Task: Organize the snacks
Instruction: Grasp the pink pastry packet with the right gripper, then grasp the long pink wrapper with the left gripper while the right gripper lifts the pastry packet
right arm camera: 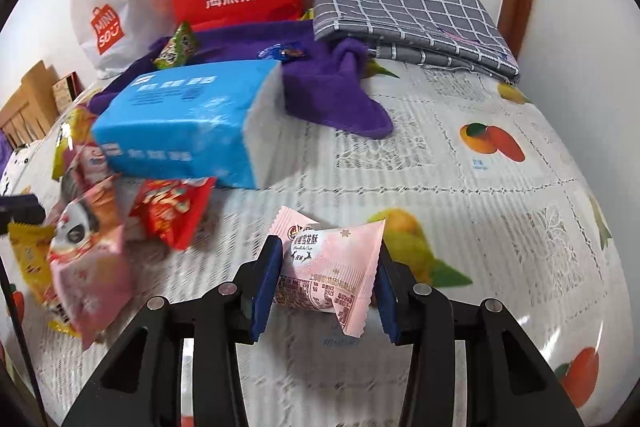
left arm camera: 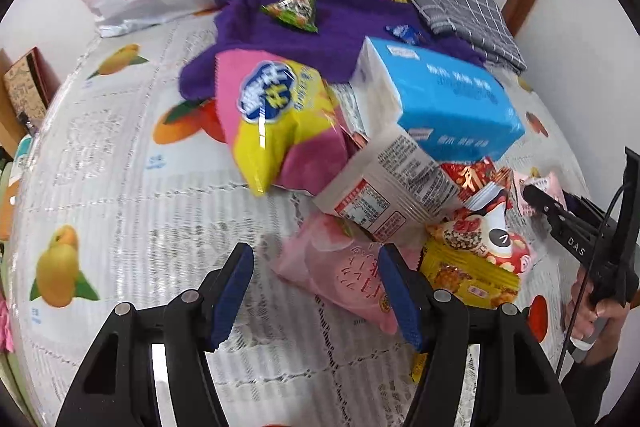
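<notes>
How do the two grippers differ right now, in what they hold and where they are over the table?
The right gripper is shut on a small pink snack packet; the left gripper is open and holds nothing. The right gripper sits over bare tablecloth, away from the pile; the left gripper points at the pile, with a larger pink pouch just ahead of its fingers. Both have blue pads on black fingers.

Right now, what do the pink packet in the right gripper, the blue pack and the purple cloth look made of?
Pink packet, clamped in the right gripper: thin matte plastic film, going by its crimped, serrated end seals. Blue pack: soft glossy plastic wrap, seemingly over tissues; it shows sheen and wrinkles. Purple cloth: fuzzy towel-like fabric, matte and limply folded.
</notes>
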Demonstrator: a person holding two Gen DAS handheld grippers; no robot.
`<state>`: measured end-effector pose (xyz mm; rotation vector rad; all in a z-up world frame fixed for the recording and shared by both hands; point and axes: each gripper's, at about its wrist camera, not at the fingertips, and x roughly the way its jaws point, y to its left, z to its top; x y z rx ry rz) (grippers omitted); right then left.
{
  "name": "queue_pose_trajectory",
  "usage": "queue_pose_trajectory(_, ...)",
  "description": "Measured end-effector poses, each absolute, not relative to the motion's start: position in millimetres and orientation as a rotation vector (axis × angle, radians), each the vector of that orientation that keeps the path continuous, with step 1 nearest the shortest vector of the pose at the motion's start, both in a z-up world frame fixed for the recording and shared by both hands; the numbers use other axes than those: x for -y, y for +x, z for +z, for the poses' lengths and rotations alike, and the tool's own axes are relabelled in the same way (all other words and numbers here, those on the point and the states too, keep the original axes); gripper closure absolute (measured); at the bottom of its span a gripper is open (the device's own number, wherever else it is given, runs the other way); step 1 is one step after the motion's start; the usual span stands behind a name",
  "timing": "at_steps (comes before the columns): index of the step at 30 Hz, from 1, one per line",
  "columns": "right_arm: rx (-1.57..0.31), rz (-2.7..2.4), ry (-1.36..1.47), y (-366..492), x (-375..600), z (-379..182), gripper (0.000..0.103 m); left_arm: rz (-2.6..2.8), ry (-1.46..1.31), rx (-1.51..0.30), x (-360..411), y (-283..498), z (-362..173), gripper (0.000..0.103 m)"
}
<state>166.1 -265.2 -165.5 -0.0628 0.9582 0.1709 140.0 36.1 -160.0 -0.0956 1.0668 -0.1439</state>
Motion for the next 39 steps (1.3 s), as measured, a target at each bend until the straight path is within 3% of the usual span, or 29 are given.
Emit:
queue_pose_trajectory(8, -0.957, 0.211, 0.016, 174, 276, -173, 0.058, -0.215, -0.042, -1.072, -21, 146, -171, 0.032)
queue_pose_trajectory(12, -0.96, 0.217, -0.014, 175, 270, -174, 0.053, -0.228, 0.001, -1.058, -15, 144, -173, 0.027)
queue_pose_trajectory(24, -0.96, 0.214, -0.032, 174, 268, -174, 0.052, -0.231, 0.038, -1.021, -17, 125, -172, 0.026)
queue_pose_trajectory(29, -0.96, 0.214, -0.032, 174, 269, -174, 0.052, -0.206, 0.032, -0.996, -22, 117, -171, 0.04)
queue_pose_trajectory(34, -0.96, 0.214, -0.033, 174, 268, -174, 0.052, -0.21, -0.008, -0.991, -30, 113, -168, 0.068)
queue_pose_trajectory(39, -0.96, 0.214, -0.032, 174, 268, -174, 0.052, -0.21, -0.063, -0.995, -38, 111, -165, 0.075)
